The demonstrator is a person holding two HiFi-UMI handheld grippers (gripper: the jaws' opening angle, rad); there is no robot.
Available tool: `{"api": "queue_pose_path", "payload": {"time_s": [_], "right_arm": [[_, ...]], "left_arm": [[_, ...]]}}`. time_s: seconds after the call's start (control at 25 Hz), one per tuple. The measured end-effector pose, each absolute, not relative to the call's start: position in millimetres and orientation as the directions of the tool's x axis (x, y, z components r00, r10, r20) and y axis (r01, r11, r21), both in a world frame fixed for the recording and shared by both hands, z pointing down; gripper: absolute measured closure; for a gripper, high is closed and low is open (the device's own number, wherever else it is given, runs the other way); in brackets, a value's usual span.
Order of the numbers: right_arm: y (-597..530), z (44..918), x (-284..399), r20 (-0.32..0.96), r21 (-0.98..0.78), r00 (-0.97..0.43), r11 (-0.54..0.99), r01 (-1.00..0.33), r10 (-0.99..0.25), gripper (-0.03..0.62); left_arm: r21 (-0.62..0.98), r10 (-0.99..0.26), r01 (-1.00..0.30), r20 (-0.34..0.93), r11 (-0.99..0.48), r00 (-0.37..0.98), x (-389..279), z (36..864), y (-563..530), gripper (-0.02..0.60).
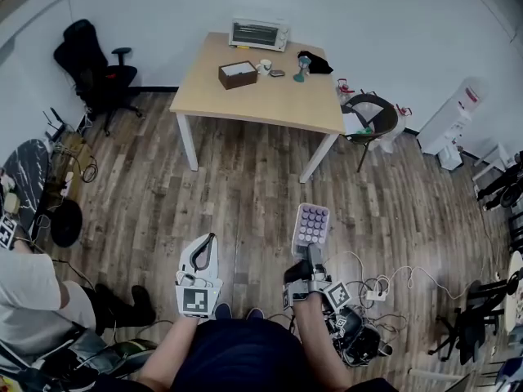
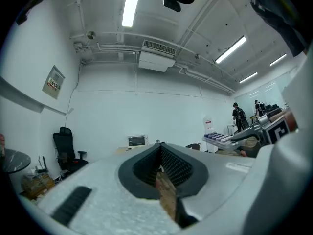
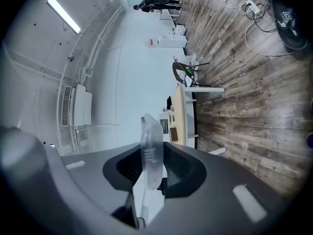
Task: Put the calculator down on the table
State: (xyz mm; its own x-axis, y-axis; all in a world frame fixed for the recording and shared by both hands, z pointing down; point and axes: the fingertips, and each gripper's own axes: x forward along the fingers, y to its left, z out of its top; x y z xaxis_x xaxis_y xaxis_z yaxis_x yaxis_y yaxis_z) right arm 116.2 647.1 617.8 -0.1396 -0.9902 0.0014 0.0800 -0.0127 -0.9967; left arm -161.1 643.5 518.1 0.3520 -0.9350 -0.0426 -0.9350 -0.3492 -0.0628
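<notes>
A white calculator [image 1: 310, 225] with purple keys is held level above the wooden floor, with my right gripper [image 1: 313, 253] shut on its near end. In the right gripper view the calculator [image 3: 151, 148] stands edge-on between the dark pads. The left gripper view catches the calculator [image 2: 218, 137] off to the right. My left gripper [image 1: 209, 240] hangs beside it on the left, its fingertips together with nothing between them. The light wooden table [image 1: 270, 96] stands well ahead across the floor, far from both grippers.
On the table are a white toaster oven [image 1: 258, 33], a brown box [image 1: 237, 73], a cup and small items. A black office chair [image 1: 94, 68] is at the left, a round chair [image 1: 372, 117] right of the table. Cables [image 1: 372, 288] lie near my feet. A person sits at lower left.
</notes>
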Motion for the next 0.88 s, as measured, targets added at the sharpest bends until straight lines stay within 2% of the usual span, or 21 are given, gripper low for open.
{"api": "queue_pose_path", "payload": {"time_s": [0.36, 0.48, 0.88], "right_arm": [[645, 622, 108, -0.005, -0.996, -0.12, -0.006, 0.088, -0.993, 0.48], [629, 625, 110, -0.001, -0.996, -0.117, -0.01, 0.092, -0.993, 0.48], [487, 635, 147, -0.005, -0.994, -0.149, -0.011, 0.109, -0.989, 0.48]], "left_arm": [[-0.019, -0.918, -0.922, -0.093, -0.386, 0.386, -175, 508, 630, 0.586], [-0.014, -0.924, -0.926, -0.069, -0.377, 0.377, -177, 513, 614, 0.586], [-0.044, -0.913, -0.915, -0.06, -0.402, 0.404, -132, 512, 479, 0.586]]}}
